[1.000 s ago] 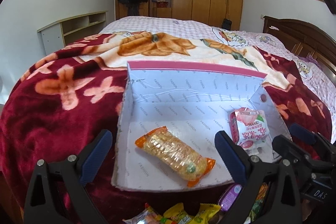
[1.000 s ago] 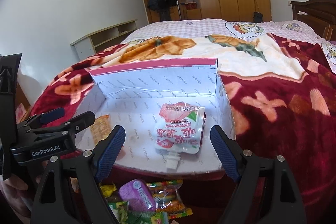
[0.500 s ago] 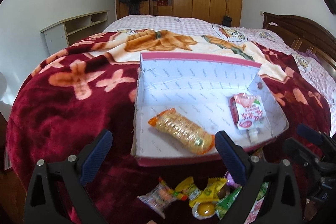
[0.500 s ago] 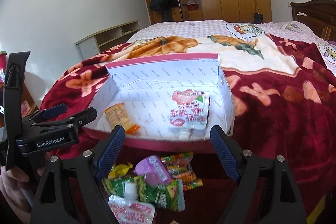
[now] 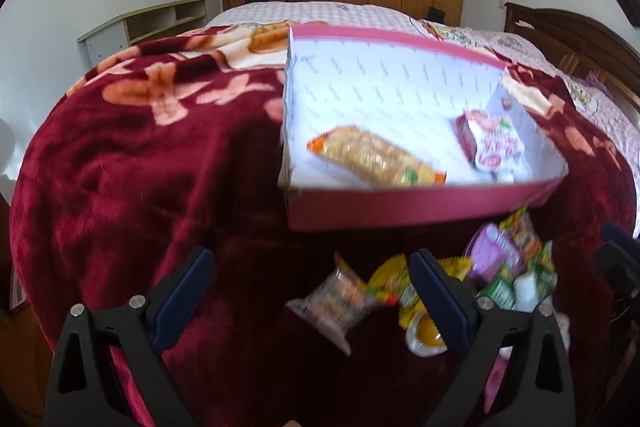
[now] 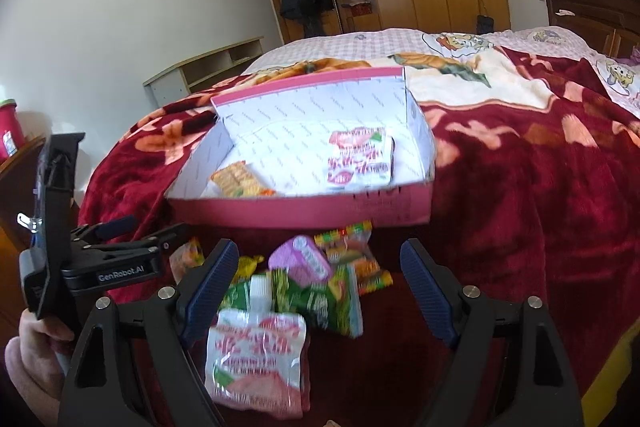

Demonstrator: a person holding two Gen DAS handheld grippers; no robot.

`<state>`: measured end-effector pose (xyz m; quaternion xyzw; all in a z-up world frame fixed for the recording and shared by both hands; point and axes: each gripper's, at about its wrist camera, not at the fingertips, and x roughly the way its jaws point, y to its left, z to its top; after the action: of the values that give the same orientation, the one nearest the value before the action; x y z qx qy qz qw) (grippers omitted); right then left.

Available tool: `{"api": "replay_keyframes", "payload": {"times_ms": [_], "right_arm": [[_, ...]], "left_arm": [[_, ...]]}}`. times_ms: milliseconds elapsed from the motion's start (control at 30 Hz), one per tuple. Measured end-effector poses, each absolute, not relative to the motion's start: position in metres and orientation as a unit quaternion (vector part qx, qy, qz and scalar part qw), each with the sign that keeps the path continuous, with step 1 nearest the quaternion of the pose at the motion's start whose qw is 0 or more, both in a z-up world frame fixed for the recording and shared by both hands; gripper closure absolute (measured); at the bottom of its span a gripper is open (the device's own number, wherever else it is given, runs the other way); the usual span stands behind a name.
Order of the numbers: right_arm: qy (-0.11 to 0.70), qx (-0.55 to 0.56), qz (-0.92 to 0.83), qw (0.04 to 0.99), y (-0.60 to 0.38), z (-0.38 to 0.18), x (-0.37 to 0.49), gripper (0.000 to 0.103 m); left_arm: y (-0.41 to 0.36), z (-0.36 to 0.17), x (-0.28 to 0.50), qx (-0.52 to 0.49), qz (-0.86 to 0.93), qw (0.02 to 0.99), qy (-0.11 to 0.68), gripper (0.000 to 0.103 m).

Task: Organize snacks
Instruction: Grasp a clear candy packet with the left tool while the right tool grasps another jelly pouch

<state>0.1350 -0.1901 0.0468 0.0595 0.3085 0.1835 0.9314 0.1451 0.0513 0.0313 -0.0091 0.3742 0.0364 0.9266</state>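
Both tongs have drawn back toward the foot of the bed since a second ago: the shallow pink-walled cardboard box with a white printed lining (image 5: 400, 99) (image 6: 316, 131), which then filled the lower half of each view, now sits higher and smaller, and the loose heap of snack packets (image 6: 304, 279) on the dark red flowered fleece blanket (image 5: 132, 167) (image 6: 520, 187) has come fully into sight below it.

The left gripper (image 5: 312, 291) stands wide apart with nothing between its blue-padded fingers (image 5: 182, 297); the right gripper (image 6: 316, 287) is likewise spread and empty, its fingers (image 6: 210, 285) straddling the heap.

Two snacks lie inside the box. In the left wrist view, the orange-ended clear wrapper of yellow crackers (image 5: 376, 157) (image 6: 240, 181) runs with its long axis from 10 o'clock to 4 o'clock. The white and red spouted drink pouch (image 5: 494, 143) (image 6: 360, 159) lies at the box's 3 o'clock side, spout toward the near wall.

Outside, just in front of the near wall, the heap is blurred, so an exact count is unsure. One second white and red spouted pouch (image 6: 256, 359) lies nearest at 6 o'clock in the right wrist view, spout pointing to 12 o'clock. One purple packet (image 6: 302, 261) (image 5: 494, 257) and a green packet (image 6: 320, 301) sit above it.

A hand (image 6: 30, 367) grips the left tool's handle at 8 o'clock.
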Motion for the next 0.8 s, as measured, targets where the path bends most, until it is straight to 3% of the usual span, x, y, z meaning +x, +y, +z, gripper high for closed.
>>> {"api": "replay_keyframes", "payload": {"times_ms": [333, 500, 667, 800], "right_arm": [[0.328, 0.041, 0.191, 0.924, -0.179, 0.029, 0.112, 0.018], [0.333, 0.030, 0.207, 0.919, -0.167, 0.021, 0.104, 0.018], [0.352, 0.027, 0.214, 0.911, -0.156, 0.009, 0.103, 0.018], [0.361, 0.014, 0.210, 0.909, -0.149, 0.000, 0.105, 0.018]], "left_arm": [[0.040, 0.003, 0.136, 0.044, 0.008, 0.927, 0.372, 0.003], [0.040, -0.007, 0.141, 0.046, 0.011, 0.929, 0.368, 0.009], [0.054, -0.013, 0.146, 0.011, 0.020, 0.925, 0.379, 0.024], [0.058, -0.020, 0.149, 0.004, 0.021, 0.924, 0.383, 0.024]]}}
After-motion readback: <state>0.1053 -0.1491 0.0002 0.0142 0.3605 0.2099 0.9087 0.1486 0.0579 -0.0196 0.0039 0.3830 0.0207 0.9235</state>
